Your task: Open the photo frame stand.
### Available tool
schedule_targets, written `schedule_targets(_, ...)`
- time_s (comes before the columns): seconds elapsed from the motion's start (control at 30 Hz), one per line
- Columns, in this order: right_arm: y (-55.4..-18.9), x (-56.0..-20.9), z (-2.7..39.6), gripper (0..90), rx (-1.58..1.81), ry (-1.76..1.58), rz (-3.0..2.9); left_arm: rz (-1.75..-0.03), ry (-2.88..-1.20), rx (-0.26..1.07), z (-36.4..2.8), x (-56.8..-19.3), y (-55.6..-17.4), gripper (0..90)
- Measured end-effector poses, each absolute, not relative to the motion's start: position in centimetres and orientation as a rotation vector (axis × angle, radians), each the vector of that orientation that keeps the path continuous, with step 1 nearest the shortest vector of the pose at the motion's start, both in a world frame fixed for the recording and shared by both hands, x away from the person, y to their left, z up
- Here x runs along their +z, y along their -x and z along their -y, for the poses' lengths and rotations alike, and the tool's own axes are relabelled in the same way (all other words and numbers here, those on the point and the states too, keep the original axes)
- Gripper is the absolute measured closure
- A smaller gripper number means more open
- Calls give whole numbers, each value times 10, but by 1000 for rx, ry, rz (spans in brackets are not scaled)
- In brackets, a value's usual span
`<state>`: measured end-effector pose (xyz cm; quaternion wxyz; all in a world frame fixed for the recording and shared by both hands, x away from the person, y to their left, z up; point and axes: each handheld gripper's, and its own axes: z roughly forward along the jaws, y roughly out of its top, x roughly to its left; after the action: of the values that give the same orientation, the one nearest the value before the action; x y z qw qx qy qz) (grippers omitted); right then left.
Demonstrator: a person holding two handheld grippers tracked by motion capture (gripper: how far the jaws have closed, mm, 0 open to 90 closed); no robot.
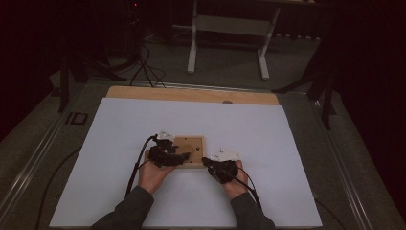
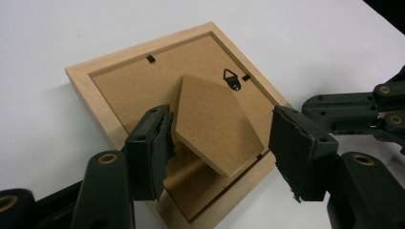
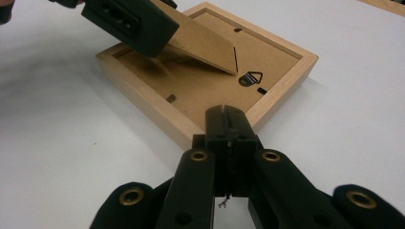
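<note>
Left gripper view showed the left gripper (image 2: 222, 145) with its jaws spread wide on either side of the raised fibreboard easel stand (image 2: 215, 121) of a wooden picture frame (image 2: 88, 102); the left pad lay against, or just beside, the stand's edge, while the right pad stood clear of it, so the stand sat between the jaws without being clamped. No earlier picture being at hand, only this stance is recorded. The stand tilted up from the frame's backing board (image 2: 129, 81), its pointed end toward a black triangular hanger (image 2: 232, 78) near one side of the board, and small black retaining tabs (image 2: 150, 59) sat along the inner rim. Right gripper view showed the right gripper (image 3: 225, 121) with its jaws pressed fully together and nothing between them, the tips at or touching one corner of the frame (image 3: 286, 81); the other gripper's black jaw (image 3: 131, 21) appeared at the top, over the lifted stand (image 3: 203, 43). High view placed the frame (image 1: 191, 151) face down near the middle of a white sheet (image 1: 119, 124) that covered most of a wooden tabletop (image 1: 191, 94), with the left gripper (image 1: 165, 154) over the frame's left part and the right gripper (image 1: 218, 167) just beside its lower right corner, each held in a hand with a dark sleeve (image 1: 129, 211). Beyond the table stood the white legs of another table (image 1: 194, 45) on a dim floor.
</note>
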<state>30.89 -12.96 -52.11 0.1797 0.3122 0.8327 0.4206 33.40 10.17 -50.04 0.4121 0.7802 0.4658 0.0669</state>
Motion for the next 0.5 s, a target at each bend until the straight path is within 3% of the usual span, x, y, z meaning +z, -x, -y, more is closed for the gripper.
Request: schedule_targets(0.5, -309, -521, 129, 896, 1185, -881, -2353, -1226, -1907, 45, -108, -500, -342, 472)
